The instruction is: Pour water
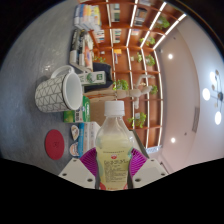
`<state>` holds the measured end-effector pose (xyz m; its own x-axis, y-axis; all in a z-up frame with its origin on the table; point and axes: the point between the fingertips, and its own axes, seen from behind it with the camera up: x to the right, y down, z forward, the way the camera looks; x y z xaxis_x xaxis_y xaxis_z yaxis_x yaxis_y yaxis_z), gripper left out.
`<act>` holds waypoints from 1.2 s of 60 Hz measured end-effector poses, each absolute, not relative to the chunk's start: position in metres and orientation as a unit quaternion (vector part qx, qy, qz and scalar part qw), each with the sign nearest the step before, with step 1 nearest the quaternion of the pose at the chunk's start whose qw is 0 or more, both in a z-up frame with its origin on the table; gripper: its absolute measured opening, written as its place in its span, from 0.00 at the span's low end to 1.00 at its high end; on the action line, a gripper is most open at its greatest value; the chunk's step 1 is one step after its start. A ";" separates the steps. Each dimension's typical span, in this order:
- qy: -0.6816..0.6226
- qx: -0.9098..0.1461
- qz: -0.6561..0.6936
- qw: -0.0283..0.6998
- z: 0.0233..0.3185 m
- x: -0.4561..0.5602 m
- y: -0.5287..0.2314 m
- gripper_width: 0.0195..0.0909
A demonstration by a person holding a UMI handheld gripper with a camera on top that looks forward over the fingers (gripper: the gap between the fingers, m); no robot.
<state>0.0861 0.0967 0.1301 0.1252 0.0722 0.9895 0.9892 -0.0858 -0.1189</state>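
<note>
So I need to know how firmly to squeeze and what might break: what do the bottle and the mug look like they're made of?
Bottle: looks like thin clear plastic, glossy, with pale liquid showing through, a white cap and a pink label. It sits between the tool's pads.
Mug: probably glazed ceramic, white with a dark grid pattern and a thick rim.

The bottle (115, 150) between the claw's fingers looks like clear, smooth plastic with a pale yellowish liquid showing through, a matt white plastic cap (115, 107) and a glossy pink label (114, 158); the claw (115, 166) has white, matt-looking plastic fingers with magenta pads (90, 160) that look soft and dull. The mug (59, 92) reads as glazed ceramic, white with a fine dark lattice pattern and a smooth shiny inside. The red round lid (54, 143) looks like smooth plastic, the worktop (30, 70) is pale grey and matt, and the shelves (112, 25) beyond look like warm brown wood.
</note>
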 end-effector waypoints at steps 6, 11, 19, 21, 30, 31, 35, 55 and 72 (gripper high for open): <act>-0.522 -0.515 -0.513 0.448 0.130 0.071 0.111 0.24; -0.557 -0.465 -0.545 0.419 0.133 0.062 0.121 0.24; -0.604 -0.340 -0.618 0.372 0.150 0.037 0.128 0.24; -0.613 -0.325 -0.623 0.362 0.150 0.033 0.130 0.24; -0.636 -0.288 -0.637 0.328 0.141 0.022 0.135 0.24; -0.636 -0.289 -0.636 0.328 0.140 0.022 0.135 0.24; -0.631 -0.302 -0.630 0.337 0.139 0.022 0.135 0.24; -0.450 -0.563 -0.435 0.540 0.152 0.059 0.117 0.24; -0.174 -0.721 -0.117 0.660 0.124 0.089 0.126 0.25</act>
